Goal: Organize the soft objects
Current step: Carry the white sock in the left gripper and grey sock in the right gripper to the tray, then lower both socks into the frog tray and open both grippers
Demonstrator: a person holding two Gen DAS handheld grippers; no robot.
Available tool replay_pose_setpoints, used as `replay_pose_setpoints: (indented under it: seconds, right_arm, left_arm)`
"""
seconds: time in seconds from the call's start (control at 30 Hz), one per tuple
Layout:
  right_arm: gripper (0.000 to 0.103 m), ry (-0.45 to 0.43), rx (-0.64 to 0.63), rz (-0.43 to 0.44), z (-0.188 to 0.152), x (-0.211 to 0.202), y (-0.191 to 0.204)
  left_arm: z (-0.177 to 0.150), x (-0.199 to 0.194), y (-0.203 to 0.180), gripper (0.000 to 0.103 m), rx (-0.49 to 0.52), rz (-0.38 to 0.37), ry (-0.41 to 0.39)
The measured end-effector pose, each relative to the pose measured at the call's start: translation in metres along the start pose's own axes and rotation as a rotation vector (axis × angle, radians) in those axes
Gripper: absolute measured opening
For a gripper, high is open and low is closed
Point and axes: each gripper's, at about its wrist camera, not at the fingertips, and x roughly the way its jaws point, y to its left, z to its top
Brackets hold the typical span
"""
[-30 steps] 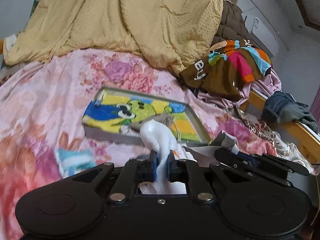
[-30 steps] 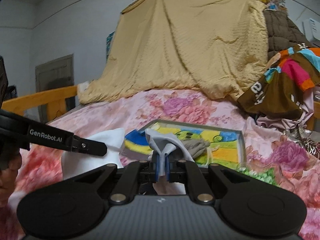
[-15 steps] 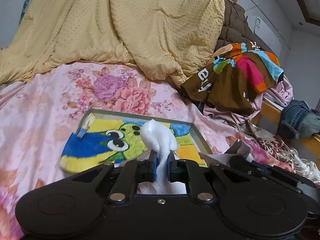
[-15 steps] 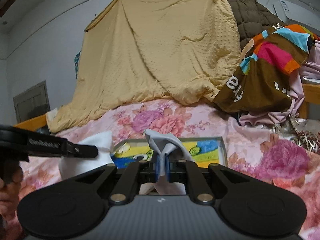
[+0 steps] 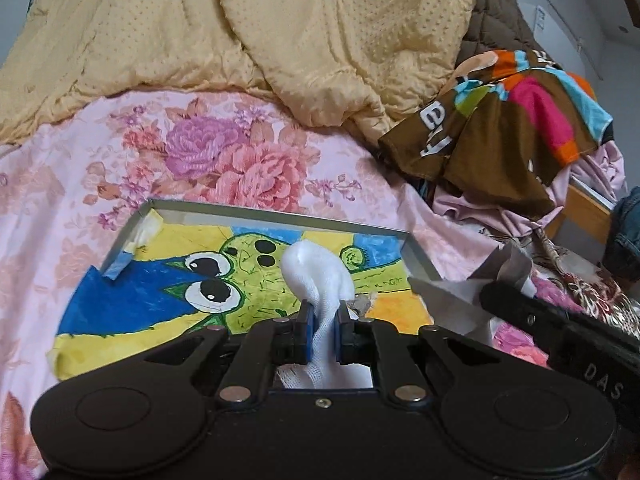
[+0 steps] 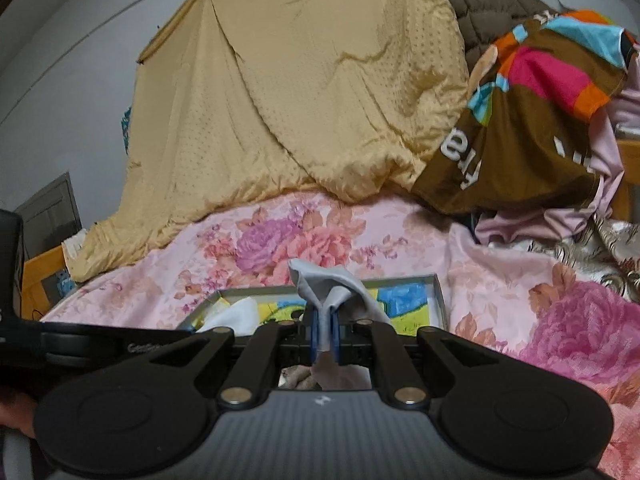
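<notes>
Left hand-held gripper [image 5: 323, 330] clamped on white gauzy cloth [image 5: 316, 276]; right hand-held gripper [image 6: 325, 334] clamped on grey cloth [image 6: 326, 282]. Shallow tray [image 5: 280, 216] on bed lies directly ahead, below both (left seemingly nearer); tray's long axis runs crosswise.

My left gripper [image 5: 323, 330] is matte black plastic: two round housings with raised discs, angular linkage arms, silver rivets, a small centre screw, and blue pads [image 5: 307, 330] lining its fingers. My right gripper [image 6: 324, 338] matches, though its body is textured grey with a small white logo. White lettering marks each gripper's side, and a sliver of skin shows bottom left.
</notes>
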Motion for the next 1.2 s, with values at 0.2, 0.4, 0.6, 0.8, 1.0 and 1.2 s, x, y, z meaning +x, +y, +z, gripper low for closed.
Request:
replay_pose_setpoints:
  seconds: [0.2, 0.4, 0.6, 0.8, 1.0, 1.2]
  right_arm:
    - [0.008, 0.089, 0.027, -0.010, -0.004, 0.020, -0.005]
    - [0.012, 0.144, 0.053, -0.021, -0.008, 0.031, -0.011]
    - [0.013, 0.167, 0.066, -0.022, -0.009, 0.037, -0.012]
    - [0.015, 0.195, 0.059, -0.042, -0.011, 0.039, -0.012]
    - [0.028, 0.226, 0.072, -0.051, -0.010, 0.040, -0.015]
    - [0.036, 0.235, 0.077, -0.045, -0.008, 0.039, -0.016]
  left_arm:
    - [0.001, 0.022, 0.000, 0.011, -0.007, 0.012, 0.018]
    - [-0.003, 0.035, 0.002, 0.011, -0.018, 0.025, 0.046]
    - [-0.009, 0.041, 0.005, 0.012, -0.022, 0.032, 0.060]
    - [-0.007, 0.039, 0.008, 0.019, -0.031, 0.048, 0.057]
    - [-0.004, 0.033, 0.007, 0.029, -0.018, 0.050, 0.061]
    - [-0.003, 0.027, 0.005, 0.039, -0.005, 0.054, 0.064]
